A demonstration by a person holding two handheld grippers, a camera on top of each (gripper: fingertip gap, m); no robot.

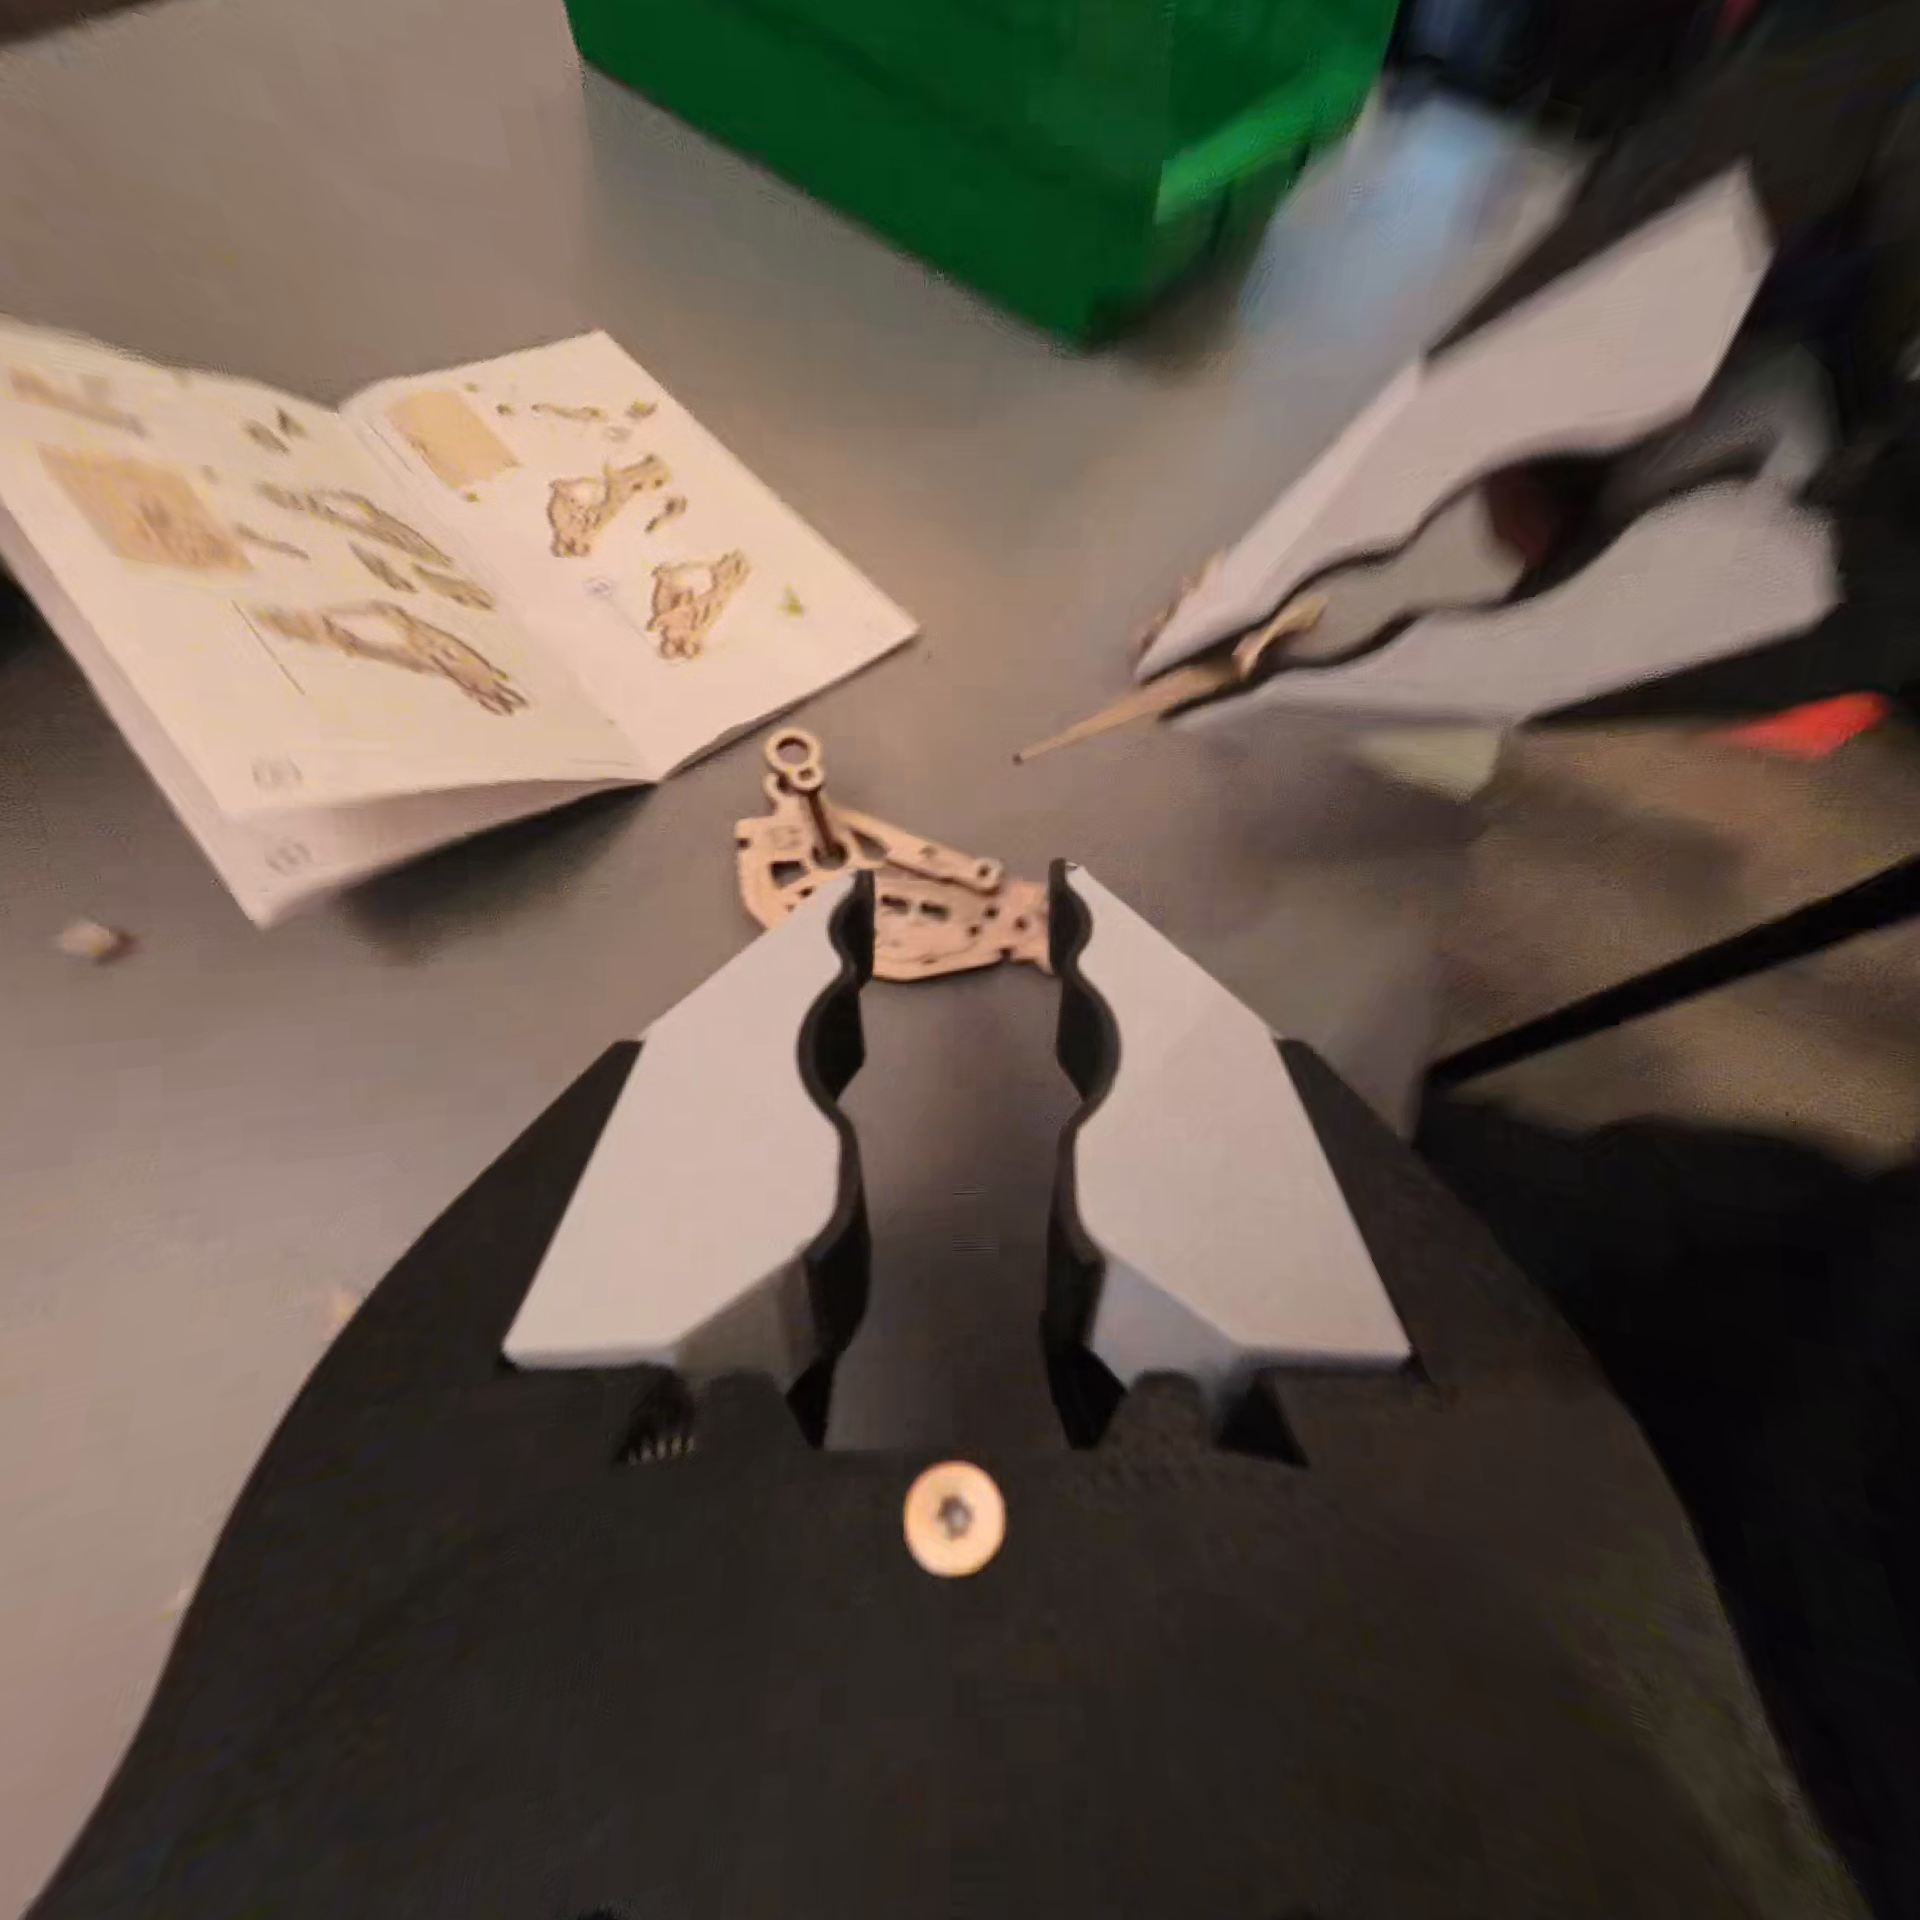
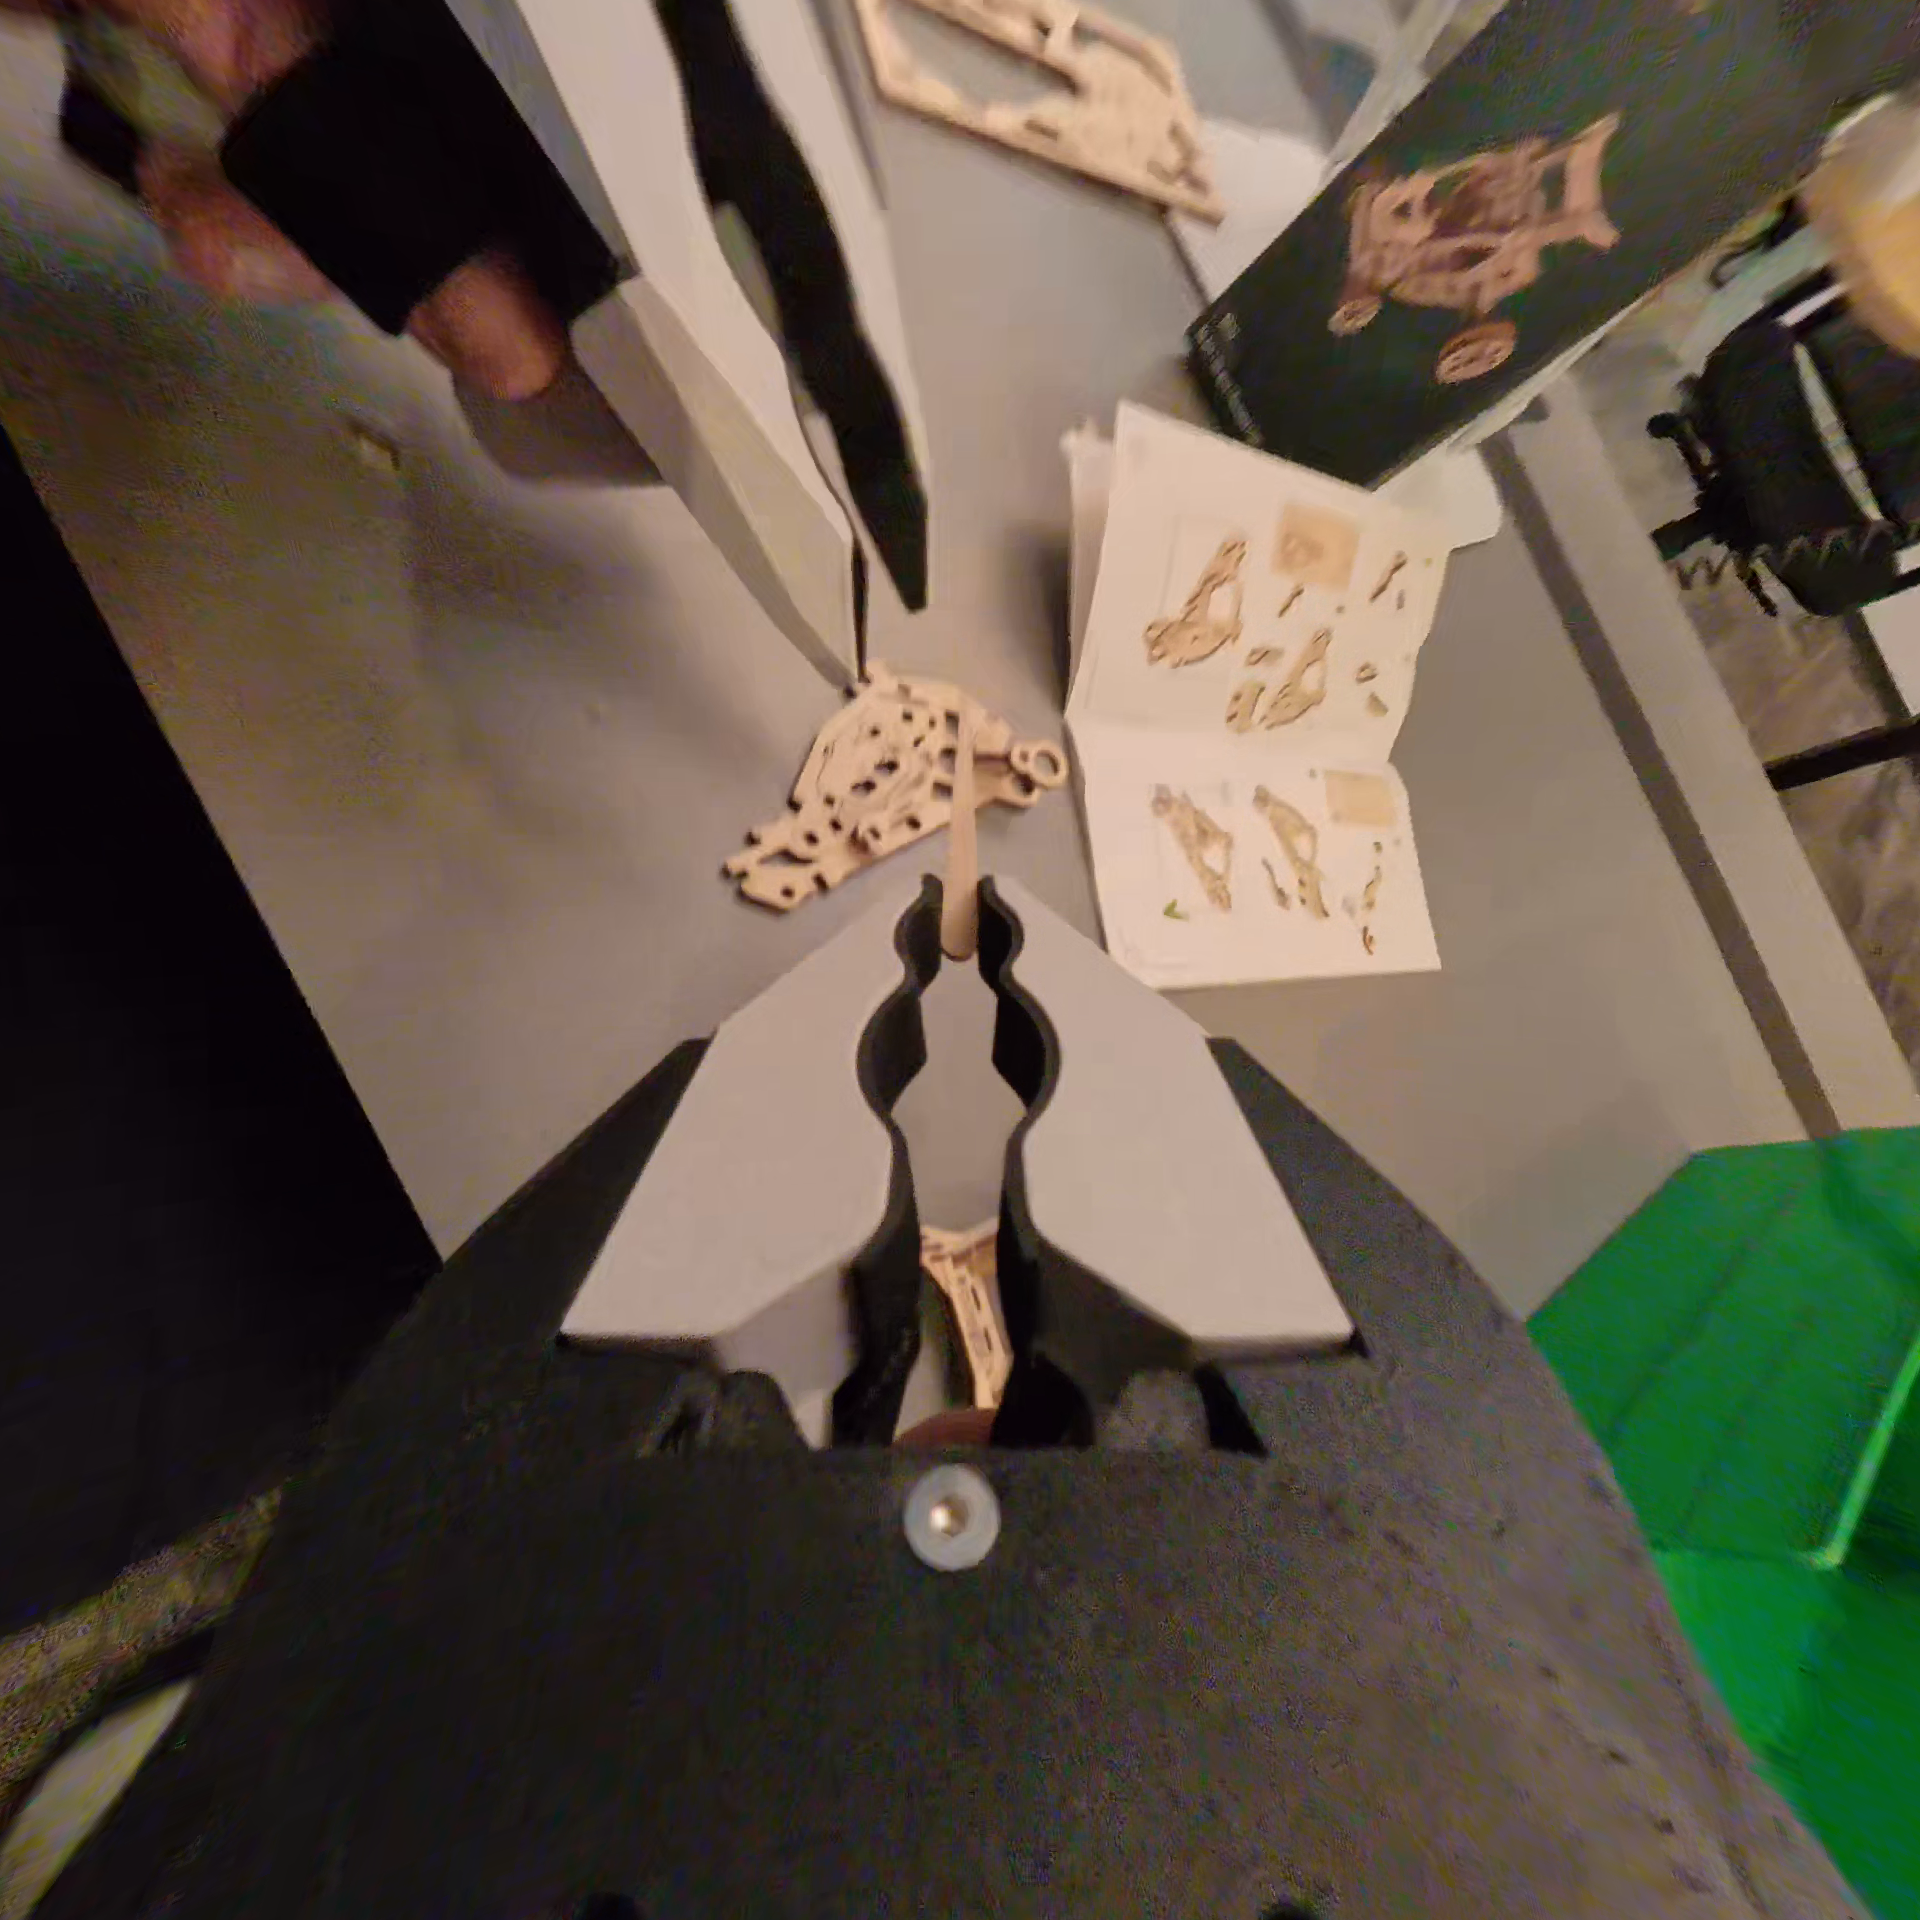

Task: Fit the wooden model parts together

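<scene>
Right tool [image 2: 958, 902] grips wooden pin [image 2: 962, 831] | green box [image 2: 1714, 1340] closed

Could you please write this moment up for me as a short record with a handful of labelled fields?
Surface: grey tabletop
Left gripper: open, nothing between its fingers, just short of the flat pale wooden cut-out model panel lying on the table
Right gripper: shut on a thin pointed wooden stick aimed toward the panel
Open white instruction booklet: flat, beside the panel
Green box: at the table edge
Dark kit box: beyond the booklet
Wooden parts sheet: far end
</scene>
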